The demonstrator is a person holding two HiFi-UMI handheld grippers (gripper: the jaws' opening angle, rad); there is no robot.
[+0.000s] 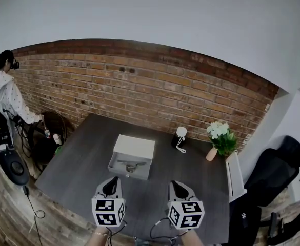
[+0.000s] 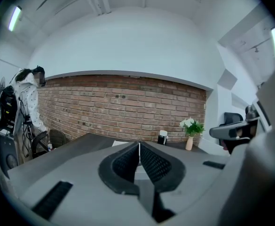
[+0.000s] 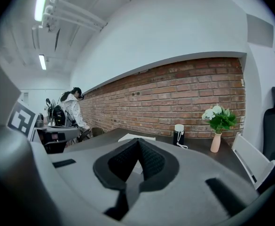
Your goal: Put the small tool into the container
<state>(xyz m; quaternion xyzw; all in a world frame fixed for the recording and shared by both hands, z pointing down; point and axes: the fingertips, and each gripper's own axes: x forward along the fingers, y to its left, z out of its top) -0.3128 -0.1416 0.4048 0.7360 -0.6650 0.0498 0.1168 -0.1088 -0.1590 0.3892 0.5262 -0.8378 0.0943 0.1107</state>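
A white box [image 1: 134, 147] stands in the middle of the dark table [image 1: 83, 168]. On its grey, tray-like front part lies a small metal tool [image 1: 128, 166]. Both grippers hover over the table's near edge, short of the box. My left gripper [image 1: 111, 181] is shut and holds nothing; its jaws meet in the left gripper view [image 2: 138, 148], with the box [image 2: 116, 143] just behind them. My right gripper [image 1: 176, 184] is also shut and empty [image 3: 138, 143], pointing toward the box [image 3: 136, 137].
A black bottle with a white cap [image 1: 180, 136] and a vase of white flowers [image 1: 220, 140] stand at the table's far right. A white chair [image 1: 235, 176] and a black office chair [image 1: 275, 168] are on the right. A person [image 1: 3, 94] stands at the far left by a brick wall.
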